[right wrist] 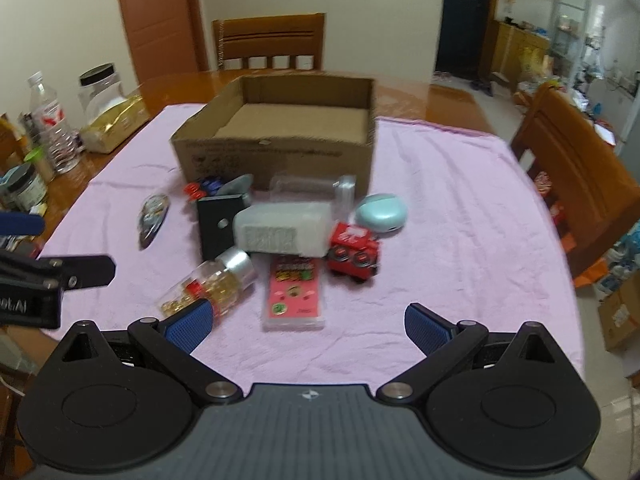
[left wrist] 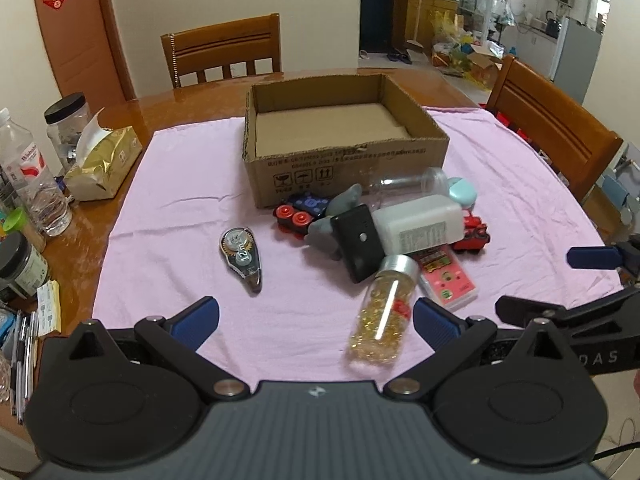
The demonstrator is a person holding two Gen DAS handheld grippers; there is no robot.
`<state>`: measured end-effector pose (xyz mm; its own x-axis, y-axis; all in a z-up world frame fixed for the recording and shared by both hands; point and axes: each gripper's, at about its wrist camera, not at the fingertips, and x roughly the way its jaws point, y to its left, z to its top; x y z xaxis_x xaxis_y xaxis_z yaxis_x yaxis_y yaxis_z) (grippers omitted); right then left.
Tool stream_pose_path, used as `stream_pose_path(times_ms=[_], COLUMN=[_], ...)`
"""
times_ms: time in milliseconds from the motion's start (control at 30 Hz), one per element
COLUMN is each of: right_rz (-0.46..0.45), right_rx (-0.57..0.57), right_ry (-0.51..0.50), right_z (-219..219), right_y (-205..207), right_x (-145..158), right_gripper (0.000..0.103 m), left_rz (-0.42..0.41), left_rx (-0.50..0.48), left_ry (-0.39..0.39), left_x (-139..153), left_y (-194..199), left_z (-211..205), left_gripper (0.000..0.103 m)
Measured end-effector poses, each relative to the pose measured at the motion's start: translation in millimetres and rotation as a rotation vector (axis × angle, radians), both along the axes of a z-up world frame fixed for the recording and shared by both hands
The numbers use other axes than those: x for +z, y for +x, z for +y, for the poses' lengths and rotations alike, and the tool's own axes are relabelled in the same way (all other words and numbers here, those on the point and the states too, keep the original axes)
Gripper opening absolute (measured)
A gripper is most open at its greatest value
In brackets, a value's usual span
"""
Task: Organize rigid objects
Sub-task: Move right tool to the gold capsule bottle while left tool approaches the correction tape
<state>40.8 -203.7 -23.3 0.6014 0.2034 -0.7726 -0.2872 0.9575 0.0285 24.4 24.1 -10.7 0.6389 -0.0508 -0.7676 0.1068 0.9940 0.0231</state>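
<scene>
An open empty cardboard box (left wrist: pixel 344 160) (right wrist: pixel 276 156) stands on the pink cloth (left wrist: pixel 168 264). In front of it lies a pile: white bottle (left wrist: pixel 420 224) (right wrist: pixel 284 228), black device (left wrist: pixel 358 246) (right wrist: pixel 218 226), capsule bottle with silver cap (left wrist: pixel 384 312) (right wrist: pixel 212 284), pink packet (left wrist: pixel 448 280) (right wrist: pixel 294 292), red toy train (left wrist: pixel 474 234) (right wrist: pixel 354 252), clear jar (left wrist: pixel 404 184), teal case (left wrist: pixel 462 192) (right wrist: pixel 380 214), grey toy (left wrist: pixel 340 208), blue-red toy (left wrist: pixel 300 212). A correction tape (left wrist: pixel 241 258) (right wrist: pixel 152 216) lies apart, left. My left gripper (left wrist: pixel 316 320) and right gripper (right wrist: pixel 306 324) are open and empty, just short of the pile.
At the table's left edge stand a gold tissue pack (left wrist: pixel 102 164), a water bottle (left wrist: pixel 32 176), jars (left wrist: pixel 66 120) and pens. Wooden chairs stand behind (left wrist: pixel 222 52) and to the right (left wrist: pixel 556 128). The right gripper's fingers (left wrist: pixel 592 258) show at the far right of the left wrist view.
</scene>
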Motion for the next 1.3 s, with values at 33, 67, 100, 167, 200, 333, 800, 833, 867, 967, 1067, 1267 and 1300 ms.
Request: stream_pose_path(times_ms=[33,67,100,167,200,333,800,833,867,967,1067,1267,1300], right_rz=[0.003,0.007,0.014,0.026,0.027,0.039,0.137,0.144,0.152,0.192,0.228,0.204,0.192], right_rx=[0.010,0.023,0.042,0.079,0.097,0.168,0.301,0.309,0.316,0.337,0.345,0.305,0.291], right_ry=[0.008,0.018,0.032,0.059,0.071,0.102,0.099,0.092,0.081,0.071,0.075,-0.012,-0.046], right_z=[2,5,8,15,20,38,89,92,94,96,96,111,116], right_y=[0,1,3,5,7,18,79,79,79,75,66,39,36], right_x=[-4,-8,-13,-20,-24,-35,-65,-65,-66,-65,-64,-70,-73], right_gripper=[0.103,0.103,0.103,0.103,0.103,0.103,0.103,0.103,0.103,0.103,0.103,0.103,0.103], left_rz=[-0.004,-0.006,-0.004,0.005,0.008,0.012,0.069,0.071,0.072,0.075,0.080,0.091,0.089], left_rx=[-0.005,-0.010,-0.013,-0.023,-0.022,-0.010,0.012,0.011,0.010,-0.007,-0.056,-0.268,-0.309], left_ry=[0.000,0.003,0.010,0.029,0.035,0.066,0.006,0.006,0.006,0.010,0.031,0.111,0.128], left_x=[-3,-6,-8,-14,-17,-25,-43,-44,-45,-47,-49,-63,-66], left_y=[1,1,2,5,7,13,31,32,34,40,48,67,71], left_z=[2,5,7,13,16,31,84,86,88,93,94,91,91], left_gripper=[0.102,0.102,0.102,0.102,0.102,0.102,0.102,0.102,0.102,0.102,0.102,0.102,0.102])
